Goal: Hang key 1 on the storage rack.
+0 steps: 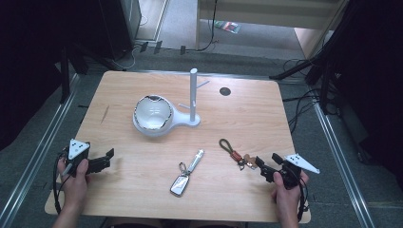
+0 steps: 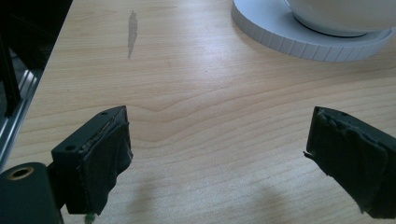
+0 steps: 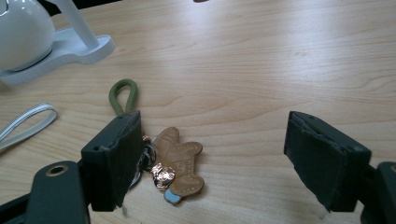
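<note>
Both your claws are released: left claw over bare tabletop, right claw touching the keychain.

No text, label, brand, number or sign is showing legibly anywhere. The brown leather figure charm is lying near the tabletop's front right edge, and faint stamped marks are showing on it, too small to make out.

We're looking at a wooden table. A white stand, a silver key fob and a leather keychain are lying on it.
</note>
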### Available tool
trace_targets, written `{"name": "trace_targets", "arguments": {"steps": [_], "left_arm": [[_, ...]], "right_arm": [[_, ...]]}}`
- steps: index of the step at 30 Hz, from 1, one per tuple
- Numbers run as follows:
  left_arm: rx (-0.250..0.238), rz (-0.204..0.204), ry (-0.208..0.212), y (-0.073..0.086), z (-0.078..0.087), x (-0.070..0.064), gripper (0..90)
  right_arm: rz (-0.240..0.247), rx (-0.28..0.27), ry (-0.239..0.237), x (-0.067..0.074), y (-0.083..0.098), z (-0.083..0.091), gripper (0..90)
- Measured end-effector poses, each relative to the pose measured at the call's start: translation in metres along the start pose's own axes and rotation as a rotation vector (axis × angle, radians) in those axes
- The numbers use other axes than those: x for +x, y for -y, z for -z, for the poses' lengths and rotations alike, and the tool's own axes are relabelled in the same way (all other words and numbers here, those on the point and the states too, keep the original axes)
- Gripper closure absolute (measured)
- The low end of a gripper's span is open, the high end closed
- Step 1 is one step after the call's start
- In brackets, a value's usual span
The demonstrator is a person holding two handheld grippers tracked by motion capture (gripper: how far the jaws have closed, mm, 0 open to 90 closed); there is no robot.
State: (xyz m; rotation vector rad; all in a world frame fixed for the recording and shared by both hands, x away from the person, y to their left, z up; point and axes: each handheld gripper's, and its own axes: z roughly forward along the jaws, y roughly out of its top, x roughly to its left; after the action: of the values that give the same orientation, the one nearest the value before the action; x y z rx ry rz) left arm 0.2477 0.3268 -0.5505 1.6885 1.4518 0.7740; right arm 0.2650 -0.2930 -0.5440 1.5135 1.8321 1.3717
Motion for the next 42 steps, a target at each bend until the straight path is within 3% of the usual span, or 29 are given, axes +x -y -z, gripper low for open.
{"name": "trace_targets", "arguments": {"steps": [6,8,14,17,24,27,30,35,39,42], "left_arm": [[0.005,0.001,-0.003,0.000,0.000,0.000,6.9],[0.003,0.002,-0.002,0.000,0.000,0.000,6.9],[0.003,0.003,0.002,0.000,0.000,0.001,6.9],[0.003,0.005,0.004,0.000,0.000,0.001,6.9],[0.007,0.011,0.012,0.000,0.000,0.002,6.9],[0.009,0.012,0.011,-0.001,0.000,0.002,6.9],[0.008,0.011,0.012,0.000,0.000,0.002,6.9],[0.008,0.011,0.013,0.000,0.000,0.002,6.9],[0.007,0.013,0.012,0.000,-0.001,0.002,6.9],[0.007,0.011,0.013,0.000,-0.001,0.002,6.9]], "right_arm": [[0.025,0.045,-0.025,0.001,-0.004,-0.001,20.2],[0.041,0.060,-0.067,0.004,-0.007,-0.002,19.4],[0.167,0.216,-0.047,0.027,-0.022,-0.020,19.1],[0.194,0.265,-0.069,0.037,-0.028,-0.031,20.0],[0.310,0.348,-0.041,0.058,-0.044,-0.046,23.0],[0.378,0.390,-0.021,0.067,-0.049,-0.051,27.2],[0.431,0.419,-0.041,0.074,-0.052,-0.056,35.8],[0.484,0.526,-0.044,0.080,-0.052,-0.068,44.0],[0.514,0.608,0.012,0.083,-0.054,-0.075,48.4],[0.523,0.643,0.020,0.085,-0.056,-0.078,51.0]]}}
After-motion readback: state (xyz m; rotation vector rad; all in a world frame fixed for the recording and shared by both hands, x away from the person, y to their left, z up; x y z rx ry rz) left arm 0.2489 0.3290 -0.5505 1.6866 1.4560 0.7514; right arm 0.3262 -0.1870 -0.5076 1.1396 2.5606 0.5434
